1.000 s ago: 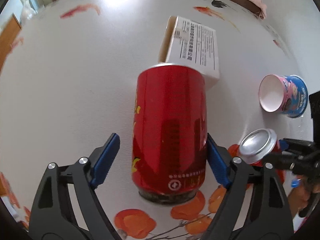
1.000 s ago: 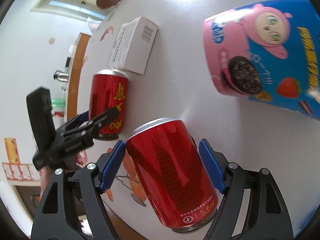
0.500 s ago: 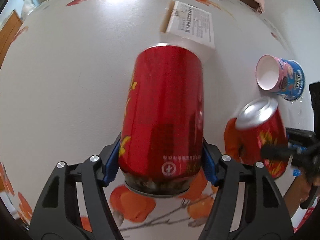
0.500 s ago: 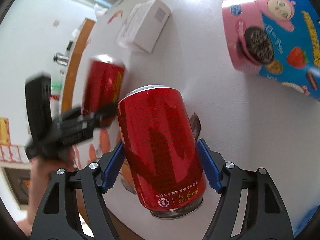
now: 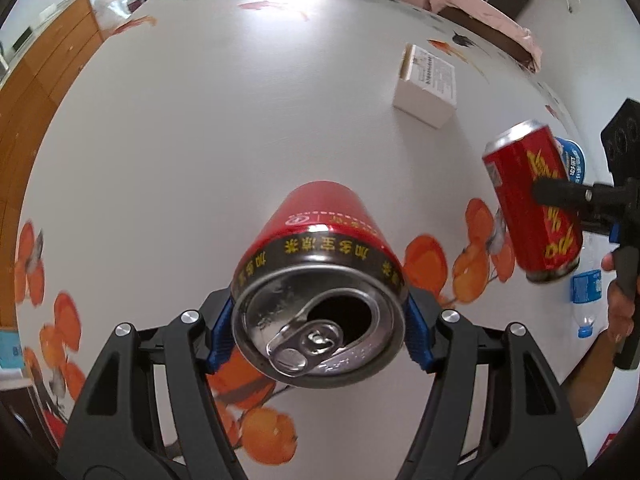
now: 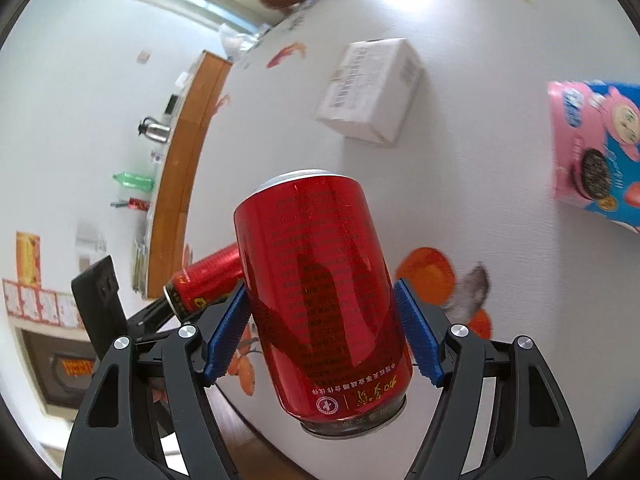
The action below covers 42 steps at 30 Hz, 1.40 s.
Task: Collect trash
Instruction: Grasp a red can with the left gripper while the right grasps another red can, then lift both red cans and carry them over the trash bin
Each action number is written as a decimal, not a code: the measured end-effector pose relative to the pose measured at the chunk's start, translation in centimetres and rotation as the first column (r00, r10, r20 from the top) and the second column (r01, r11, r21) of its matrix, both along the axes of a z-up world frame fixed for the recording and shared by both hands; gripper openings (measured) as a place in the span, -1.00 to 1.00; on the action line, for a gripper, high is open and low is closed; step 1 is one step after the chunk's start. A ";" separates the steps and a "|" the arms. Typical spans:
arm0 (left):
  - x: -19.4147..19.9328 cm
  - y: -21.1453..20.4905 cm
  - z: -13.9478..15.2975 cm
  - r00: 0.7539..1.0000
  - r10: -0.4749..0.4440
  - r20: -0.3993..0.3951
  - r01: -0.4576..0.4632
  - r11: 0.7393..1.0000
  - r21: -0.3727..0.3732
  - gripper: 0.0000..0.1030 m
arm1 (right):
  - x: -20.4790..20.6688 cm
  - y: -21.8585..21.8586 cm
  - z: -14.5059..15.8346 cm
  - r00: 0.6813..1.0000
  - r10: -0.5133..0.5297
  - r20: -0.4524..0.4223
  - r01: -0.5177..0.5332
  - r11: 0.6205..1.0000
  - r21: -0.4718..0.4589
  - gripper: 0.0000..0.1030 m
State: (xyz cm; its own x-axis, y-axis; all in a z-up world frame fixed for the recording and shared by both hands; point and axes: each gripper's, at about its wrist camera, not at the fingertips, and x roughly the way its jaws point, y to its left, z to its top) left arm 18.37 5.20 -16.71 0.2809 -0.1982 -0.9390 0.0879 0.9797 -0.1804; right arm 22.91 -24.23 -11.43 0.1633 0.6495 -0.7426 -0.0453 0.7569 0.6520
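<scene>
Gripping: left gripper [image 5: 320, 330] clamped on open can [image 5: 320, 300] | right gripper [image 6: 320, 332] clamped on second can [image 6: 320, 280] | both off tabletop [image 5: 200, 140] | box [image 5: 426, 86] near far edge

Left gripper [image 5: 320, 330] closed on opened can [image 5: 320, 300], lifted it off table [image 5: 200, 140], tipped mouth toward camera. Right gripper [image 6: 320, 336] raised second can [image 6: 320, 284].
</scene>
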 end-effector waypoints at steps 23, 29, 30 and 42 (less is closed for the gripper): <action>-1.6 2.3 -4.5 0.993 -0.018 -0.118 0.027 0.997 0.073 0.69 | -1.6 5.1 -2.7 0.998 0.019 -0.060 -0.020 1.000 -0.013 0.40; -0.6 2.5 -4.6 0.987 -0.038 -0.157 0.044 0.998 0.039 0.24 | -0.9 4.9 -2.9 0.998 0.019 -0.064 -0.019 1.000 -0.014 0.40; -0.7 2.6 -4.5 0.987 -0.041 -0.157 0.048 0.998 0.039 0.24 | -0.7 4.8 -2.9 0.998 0.020 -0.064 -0.021 1.000 -0.012 0.40; -4.1 8.3 1.4 0.998 0.051 -0.024 -0.050 0.998 0.040 0.24 | -0.7 10.3 -0.7 0.992 0.122 -0.014 -0.122 0.992 0.003 0.40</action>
State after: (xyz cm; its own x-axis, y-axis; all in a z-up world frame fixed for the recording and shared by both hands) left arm 14.22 13.48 -15.33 0.2655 -0.1475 -0.9528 0.0342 0.9890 -0.1436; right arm 22.22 -13.89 -12.13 0.0720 0.6653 -0.7431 -0.1283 0.7450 0.6546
